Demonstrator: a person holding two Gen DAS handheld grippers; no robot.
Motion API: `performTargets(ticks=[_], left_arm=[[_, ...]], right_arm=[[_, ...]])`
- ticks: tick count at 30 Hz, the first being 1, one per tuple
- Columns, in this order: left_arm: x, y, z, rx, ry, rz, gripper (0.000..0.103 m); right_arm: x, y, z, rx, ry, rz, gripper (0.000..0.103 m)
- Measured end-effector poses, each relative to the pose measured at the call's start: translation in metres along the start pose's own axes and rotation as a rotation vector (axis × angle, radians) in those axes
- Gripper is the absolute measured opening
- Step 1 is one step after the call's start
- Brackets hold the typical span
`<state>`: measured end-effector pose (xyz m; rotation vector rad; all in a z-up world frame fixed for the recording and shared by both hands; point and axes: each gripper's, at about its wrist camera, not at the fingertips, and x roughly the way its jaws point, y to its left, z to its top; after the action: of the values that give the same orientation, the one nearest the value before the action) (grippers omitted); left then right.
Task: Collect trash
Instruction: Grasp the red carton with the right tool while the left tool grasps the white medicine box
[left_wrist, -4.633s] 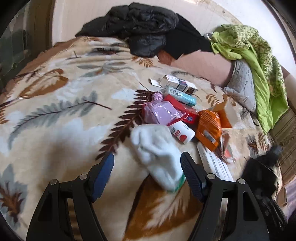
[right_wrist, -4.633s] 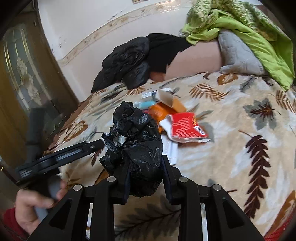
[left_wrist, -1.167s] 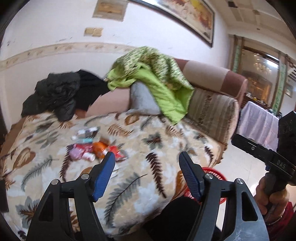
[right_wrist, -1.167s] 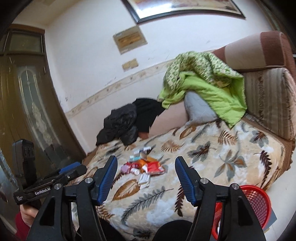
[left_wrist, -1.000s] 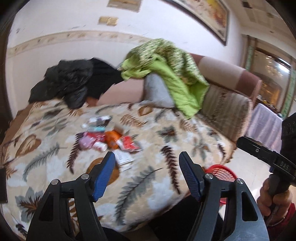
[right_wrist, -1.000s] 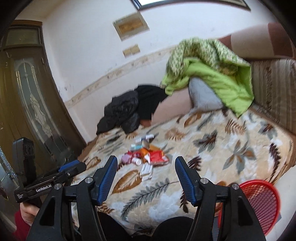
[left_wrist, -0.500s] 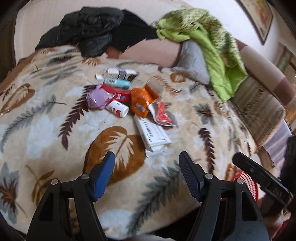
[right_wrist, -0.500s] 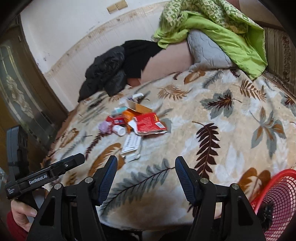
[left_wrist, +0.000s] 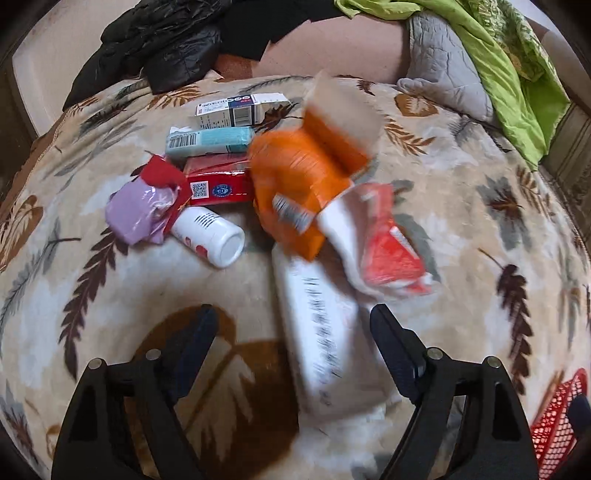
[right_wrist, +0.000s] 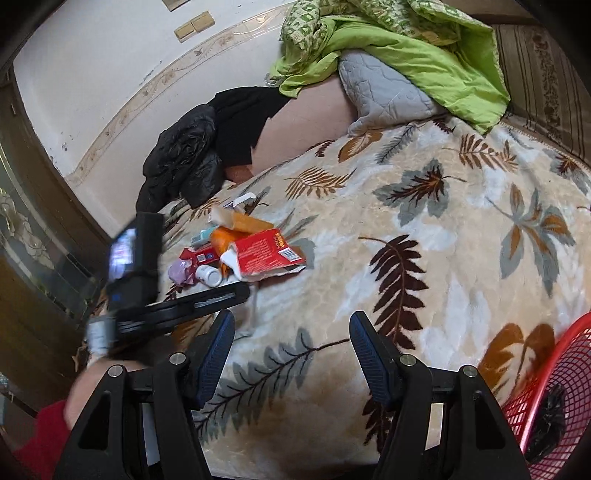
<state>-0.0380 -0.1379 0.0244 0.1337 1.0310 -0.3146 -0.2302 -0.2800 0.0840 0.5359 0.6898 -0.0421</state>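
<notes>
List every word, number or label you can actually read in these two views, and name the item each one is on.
No text can be read with confidence.
White and blue box: print and barcode too small.
Teal box: barcode only.
Red box: QR code and round logo, illegible.
Long white box: motion-blurred.
Torn red packet: print too small.

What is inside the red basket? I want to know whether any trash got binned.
Through the mesh of the red basket a crumpled black bag shows at the bottom. The frame edge cuts off the rest of the inside.
</notes>
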Motion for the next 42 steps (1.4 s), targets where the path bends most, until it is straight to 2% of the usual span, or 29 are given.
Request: performTargets(ticks=[2, 4, 6, 7, 9, 11, 13, 14, 17, 20, 22, 23, 24, 25, 26, 27, 30, 33, 35, 36, 40, 42], left_arm=[[0.000, 0.012, -0.002, -0.037, -0.024, -0.070, 0.063], [-0.003, 0.019, -0.002, -0.042, -0.034, -0.104, 0.036], [-0.011, 0.025, -0.005, -0.019, -0.045, -0.128, 0.015], [-0.015, 0.030, -0.008, -0.012, -0.039, -0.136, 0.014], [-0.024, 0.042, -0.016, -0.004, -0.029, -0.143, 0.014], [-0.030, 0.059, -0.027, -0.027, -0.014, -0.157, 0.014], [-0.033, 0.074, -0.033, -0.079, 0.001, -0.225, 0.014], [-0.035, 0.080, -0.035, -0.109, 0.007, -0.267, 0.014], [-0.039, 0.086, -0.037, -0.130, -0.002, -0.300, 0.015], [-0.040, 0.085, -0.038, -0.125, -0.007, -0.306, 0.030], [-0.042, 0.085, -0.037, -0.130, -0.021, -0.310, 0.046], [-0.042, 0.086, -0.036, -0.134, -0.025, -0.313, 0.049], [-0.042, 0.087, -0.035, -0.138, -0.028, -0.319, 0.051], [-0.042, 0.087, -0.033, -0.142, -0.030, -0.326, 0.051], [-0.042, 0.087, -0.030, -0.142, -0.030, -0.329, 0.052], [-0.041, 0.086, -0.028, -0.143, -0.030, -0.330, 0.053], [-0.040, 0.083, -0.020, -0.150, -0.033, -0.337, 0.064], [-0.033, 0.070, -0.015, -0.136, -0.014, -0.344, 0.067], [-0.025, 0.054, -0.010, -0.104, 0.009, -0.320, 0.072], [-0.020, 0.046, -0.007, -0.091, 0.024, -0.292, 0.077], [0.003, 0.023, -0.001, -0.064, 0.061, -0.168, 0.079], [0.006, 0.016, 0.000, -0.057, 0.039, -0.128, 0.079]], right_arm=[[0.002, 0.001, 0.000, 0.003, 0.008, 0.016, 0.069], [0.010, 0.002, 0.002, 0.004, 0.040, 0.030, 0.069], [0.019, 0.008, 0.007, -0.020, 0.074, 0.051, 0.069], [0.024, 0.012, 0.010, -0.050, 0.086, 0.057, 0.069], [0.037, 0.021, 0.018, -0.120, 0.119, 0.028, 0.069], [0.047, 0.019, 0.025, -0.096, 0.142, 0.057, 0.069], [0.068, 0.008, 0.032, 0.010, 0.203, 0.134, 0.069], [0.082, -0.002, 0.035, 0.121, 0.233, 0.198, 0.069], [0.114, -0.014, 0.038, 0.265, 0.259, 0.230, 0.069], [0.145, -0.024, 0.039, 0.405, 0.277, 0.266, 0.067], [0.164, -0.025, 0.041, 0.469, 0.282, 0.284, 0.066], [0.172, -0.026, 0.042, 0.495, 0.298, 0.281, 0.064], [0.182, -0.027, 0.041, 0.536, 0.307, 0.287, 0.054], [0.187, -0.027, 0.041, 0.544, 0.309, 0.285, 0.036], [0.190, -0.026, 0.042, 0.535, 0.315, 0.268, 0.025], [0.189, -0.027, 0.042, 0.530, 0.310, 0.243, 0.012], [0.173, -0.032, 0.045, 0.490, 0.259, 0.226, 0.005], [0.141, -0.039, 0.051, 0.431, 0.181, 0.188, 0.004], [0.121, -0.041, 0.053, 0.392, 0.133, 0.161, 0.004], [0.110, -0.041, 0.053, 0.370, 0.112, 0.145, 0.004], [0.072, -0.036, 0.045, 0.287, 0.050, 0.107, 0.005], [0.062, -0.029, 0.037, 0.244, 0.042, 0.104, 0.005]])
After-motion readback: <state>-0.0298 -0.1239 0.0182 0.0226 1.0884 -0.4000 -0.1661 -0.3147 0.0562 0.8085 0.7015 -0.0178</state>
